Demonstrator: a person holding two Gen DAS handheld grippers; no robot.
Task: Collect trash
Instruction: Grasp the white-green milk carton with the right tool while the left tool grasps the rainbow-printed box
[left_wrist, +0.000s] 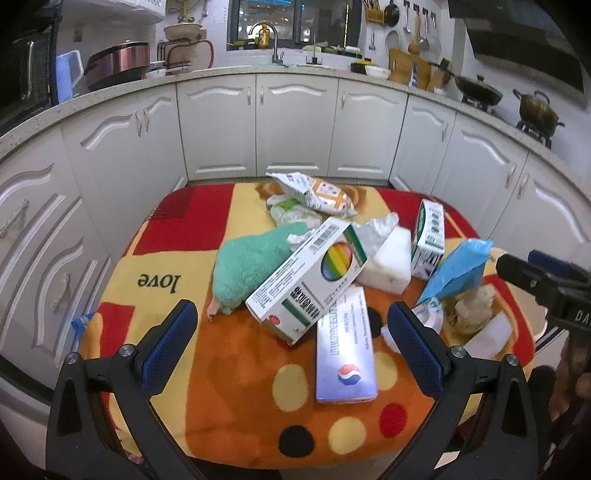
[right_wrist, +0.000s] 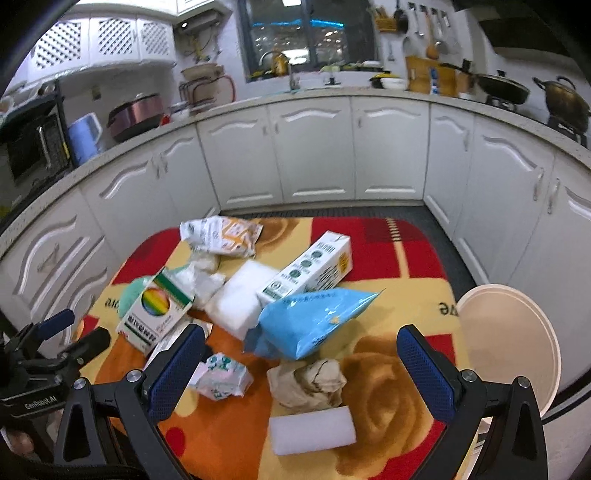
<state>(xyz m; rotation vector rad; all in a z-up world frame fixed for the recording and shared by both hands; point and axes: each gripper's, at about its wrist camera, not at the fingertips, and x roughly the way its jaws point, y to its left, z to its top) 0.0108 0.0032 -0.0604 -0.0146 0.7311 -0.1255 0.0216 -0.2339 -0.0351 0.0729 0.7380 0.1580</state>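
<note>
Trash lies on a bright patterned cloth (left_wrist: 229, 373). In the left wrist view my left gripper (left_wrist: 293, 332) is open and empty, over a rainbow-printed box (left_wrist: 310, 284) and a flat lilac box (left_wrist: 345, 356). In the right wrist view my right gripper (right_wrist: 301, 356) is open and empty, above a crumpled brown paper (right_wrist: 308, 380), a white foam block (right_wrist: 312, 430) and a small crumpled wrapper (right_wrist: 221, 374). A blue bag (right_wrist: 314, 321) and a green-printed carton (right_wrist: 308, 275) lie just beyond it. The rainbow box (right_wrist: 155, 314) is to its left.
A green fluffy cloth (left_wrist: 247, 266), a big white foam block (left_wrist: 388, 262) and a crumpled snack bag (left_wrist: 317, 192) lie further back. A round cream bin (right_wrist: 511, 354) stands right of the table. White kitchen cabinets (left_wrist: 295, 122) surround the table.
</note>
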